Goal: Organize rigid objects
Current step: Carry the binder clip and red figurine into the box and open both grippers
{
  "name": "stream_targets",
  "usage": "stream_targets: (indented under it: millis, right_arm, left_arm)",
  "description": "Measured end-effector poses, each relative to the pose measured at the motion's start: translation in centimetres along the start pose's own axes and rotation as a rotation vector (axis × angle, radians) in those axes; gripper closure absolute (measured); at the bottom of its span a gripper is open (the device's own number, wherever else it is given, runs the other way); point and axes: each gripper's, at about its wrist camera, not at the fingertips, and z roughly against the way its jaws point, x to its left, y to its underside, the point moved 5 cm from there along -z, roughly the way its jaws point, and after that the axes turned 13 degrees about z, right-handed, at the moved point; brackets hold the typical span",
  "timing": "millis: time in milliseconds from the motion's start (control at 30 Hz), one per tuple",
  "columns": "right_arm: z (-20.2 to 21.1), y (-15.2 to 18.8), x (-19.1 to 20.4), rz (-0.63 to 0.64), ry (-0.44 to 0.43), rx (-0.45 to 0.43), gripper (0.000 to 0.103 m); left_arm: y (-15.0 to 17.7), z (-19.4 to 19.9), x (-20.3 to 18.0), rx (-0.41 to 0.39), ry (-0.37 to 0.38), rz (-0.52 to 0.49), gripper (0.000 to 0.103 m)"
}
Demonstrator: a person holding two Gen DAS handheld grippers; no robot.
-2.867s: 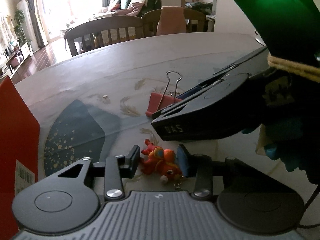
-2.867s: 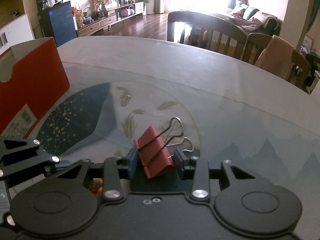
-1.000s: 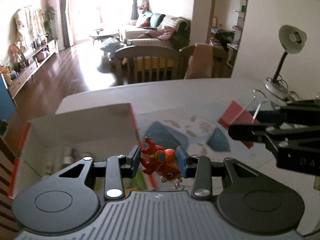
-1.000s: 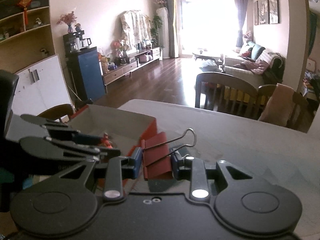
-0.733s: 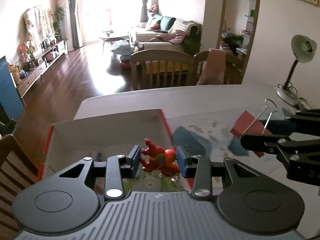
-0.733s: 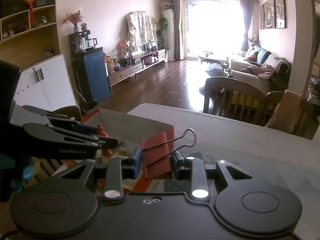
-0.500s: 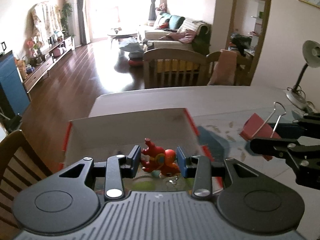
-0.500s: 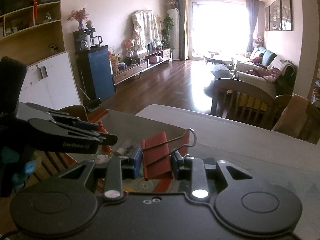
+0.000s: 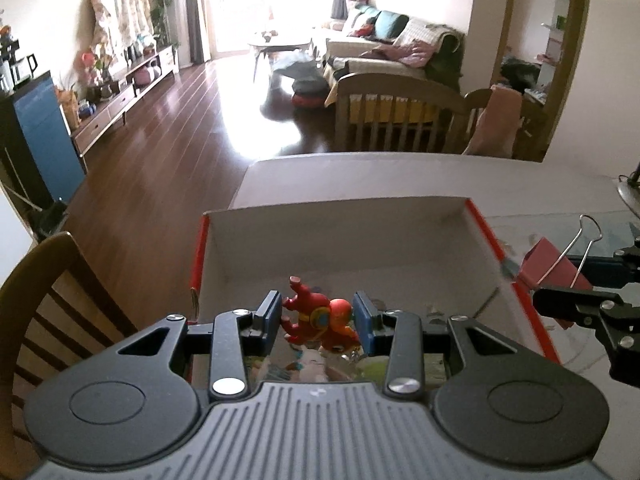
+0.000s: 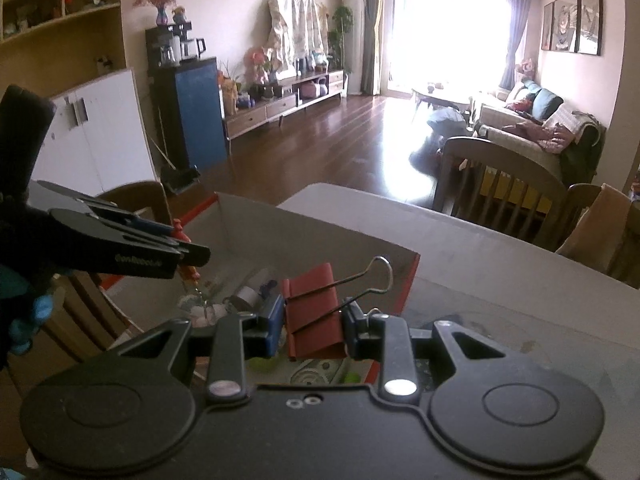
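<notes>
1. We are holding our left gripper (image 9: 316,316) over the open red box (image 9: 478,222), its two fingers clenched on a small red-and-orange toy figure (image 9: 320,320) that is hanging above the box's inside.

2. In the right wrist view we are seeing that same left gripper (image 10: 188,254) from the side, with a bit of the toy figure (image 10: 180,236) poking out past its tip, over the box's left part.

3. We are gripping a red binder clip (image 10: 314,316) in our right gripper (image 10: 312,326); the fingers are pressing on its two flat sides, and its wire handles are sticking up and to the right.

4. The clip is hovering at the box's right wall (image 10: 412,276); in the left wrist view the binder clip (image 9: 554,266) and right gripper (image 9: 560,300) are showing just outside that red edge.

5. We are seeing several small items already lying on the box floor (image 10: 240,292), too blurred to name.

6. We are reading pale lettering on the side of the left gripper's finger (image 10: 138,258), but it is too soft to make out with certainty.

7. The box is sitting near the edge of a grey table (image 9: 360,176), with a wooden chair (image 9: 52,292) just beside it.
</notes>
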Motion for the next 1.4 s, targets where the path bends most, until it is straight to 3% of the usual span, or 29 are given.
stream_targets:
  millis: [367,667,1000,1400]
  right_arm:
    - [-5.5,1.3,1.3,0.036,-0.004,0.104,0.073]
    - [-7.7,2.6,2.5,0.072,-0.018,0.172,0.073]
    - [-8.9,3.5,3.7,0.130,0.000,0.215,0.072]
    - [-8.3,3.6,3.0,0.096,-0.013,0.222,0.065]
  left_arm:
    - [-0.2,-3.9,-0.4,0.048,0.019,-0.024,0.065]
    - [1.9,-7.3,-0.7,0.129,0.000,-0.051,0.065]
    - [3.8,-7.8,-0.9,0.164,-0.002,-0.077,0.065]
    - [4.5,-7.3,-0.9,0.168,-0.028,-0.084,0.064]
